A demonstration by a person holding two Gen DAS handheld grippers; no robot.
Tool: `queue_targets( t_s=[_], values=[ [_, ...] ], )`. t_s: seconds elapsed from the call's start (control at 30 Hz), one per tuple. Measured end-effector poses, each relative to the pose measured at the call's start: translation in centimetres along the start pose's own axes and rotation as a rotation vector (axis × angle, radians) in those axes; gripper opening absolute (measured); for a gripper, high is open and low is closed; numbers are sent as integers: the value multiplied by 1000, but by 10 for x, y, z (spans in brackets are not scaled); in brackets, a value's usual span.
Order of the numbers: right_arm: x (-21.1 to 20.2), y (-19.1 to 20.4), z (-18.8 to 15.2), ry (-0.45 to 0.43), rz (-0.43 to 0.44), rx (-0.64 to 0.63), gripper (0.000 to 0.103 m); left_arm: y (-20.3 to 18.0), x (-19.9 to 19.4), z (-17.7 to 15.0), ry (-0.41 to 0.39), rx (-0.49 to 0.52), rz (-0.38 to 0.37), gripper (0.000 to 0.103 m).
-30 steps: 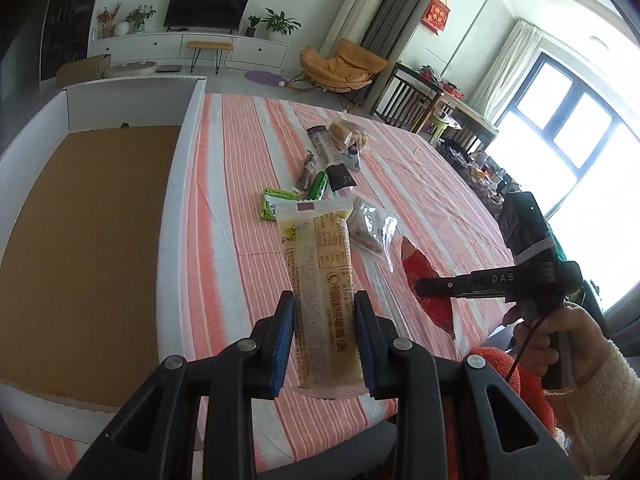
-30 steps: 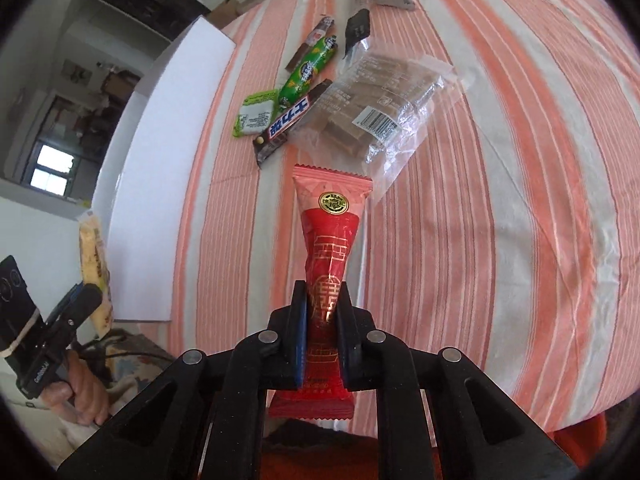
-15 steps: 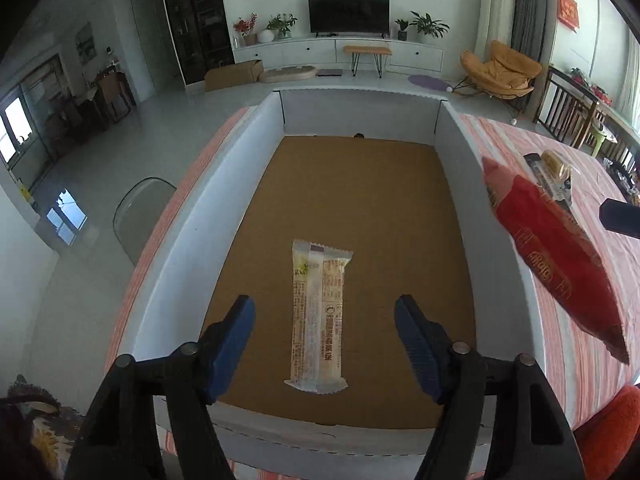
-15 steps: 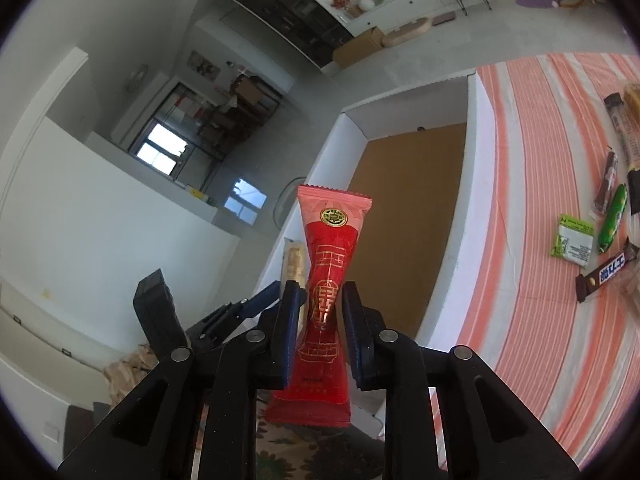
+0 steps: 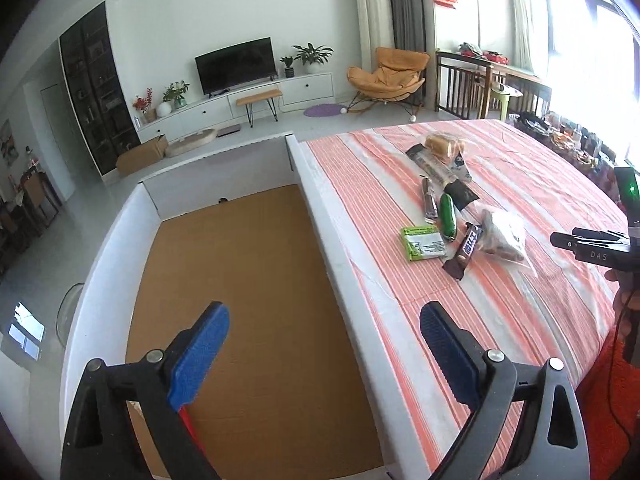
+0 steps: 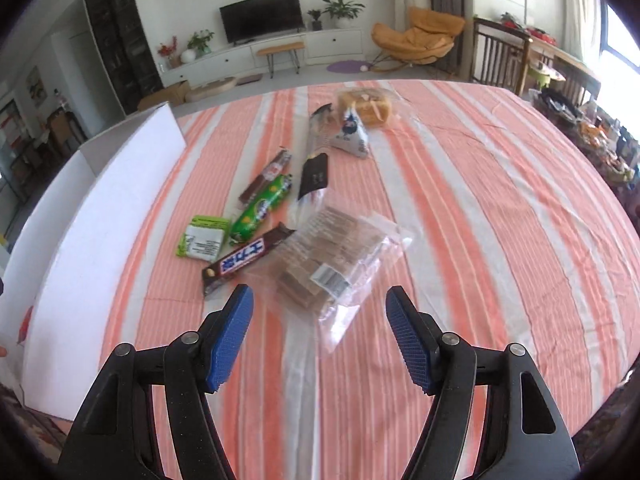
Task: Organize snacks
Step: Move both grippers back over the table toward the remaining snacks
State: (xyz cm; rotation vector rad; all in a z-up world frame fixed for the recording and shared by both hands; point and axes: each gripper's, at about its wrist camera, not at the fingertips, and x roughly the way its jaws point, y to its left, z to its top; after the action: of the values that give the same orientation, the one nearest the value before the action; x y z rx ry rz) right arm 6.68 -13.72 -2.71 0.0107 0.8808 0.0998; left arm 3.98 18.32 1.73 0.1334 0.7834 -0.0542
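Clear bag of brown wafer biscuits (image 6: 332,258) lies on the striped tabletop (image 6: 500,220), at the near end of the snack cluster. Its long axis runs diagonally, from far left to near right, in the right wrist view. Chocolate bar (image 6: 246,260) lies just left of it, touching or nearly so, on a similar diagonal. Further out: green candy tube (image 6: 260,210), green-and-white sachet (image 6: 202,237), brown stick (image 6: 264,178), black packet (image 6: 314,176), bread bag (image 6: 364,106) at the far end.

Right tool (image 6: 320,340) points straight down the bag's near corner, blue pads spread wide, nothing between them; its jaws have just been opening. It is the nearer tool, I judge, and the bag's width looks close to its spread, so a pinch at the near corner seems easier than spanning the middle.

Left tool (image 5: 324,356) hangs over the white-walled cardboard box (image 5: 320,216), jaws just opened wide and empty. A red sliver shows under its left finger; I cannot tell what it is. The box sits left of the snacks, its wall beside them.
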Motion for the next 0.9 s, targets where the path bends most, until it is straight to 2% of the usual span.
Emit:
queue_targets(
  t_s=[0.13, 0.23, 0.37, 0.43, 0.5, 0.6, 0.7, 0.73, 0.8, 0.87, 0.9],
  values=[
    [-3, -44, -11, -40, -87, 62, 72, -42, 10, 0, 32, 92, 25, 95],
    [-4, -59, -14, -55, -98, 96, 72, -61, 9, -5, 35, 115, 49, 95],
    [5, -57, -8, -59, -160, 116, 72, -66, -1, -13, 52, 62, 17, 95],
    [19, -60, -7, -17, -194, 136, 72, -66, -3, -17, 63, 34, -1, 95],
    [29, -64, -10, 24, -218, 155, 72, -70, -4, -19, 66, 31, 15, 95],
    [34, -70, -13, 51, -233, 176, 72, -72, -11, -14, 4, -1, 113, 95],
    [33, -70, -15, 48, -250, 175, 72, -83, -34, -1, -146, -19, 206, 95],
    [34, -69, -16, 50, -254, 172, 72, -89, -43, 4, -194, -24, 203, 96],
    [36, -70, -17, 60, -258, 169, 72, -106, -56, 16, -259, -30, 139, 103],
    [41, -70, -19, 79, -266, 167, 72, -127, -60, 23, -261, -32, 34, 103],
    [42, -71, -20, 82, -265, 167, 73, -138, -56, 26, -233, -32, -30, 103]
  ],
)
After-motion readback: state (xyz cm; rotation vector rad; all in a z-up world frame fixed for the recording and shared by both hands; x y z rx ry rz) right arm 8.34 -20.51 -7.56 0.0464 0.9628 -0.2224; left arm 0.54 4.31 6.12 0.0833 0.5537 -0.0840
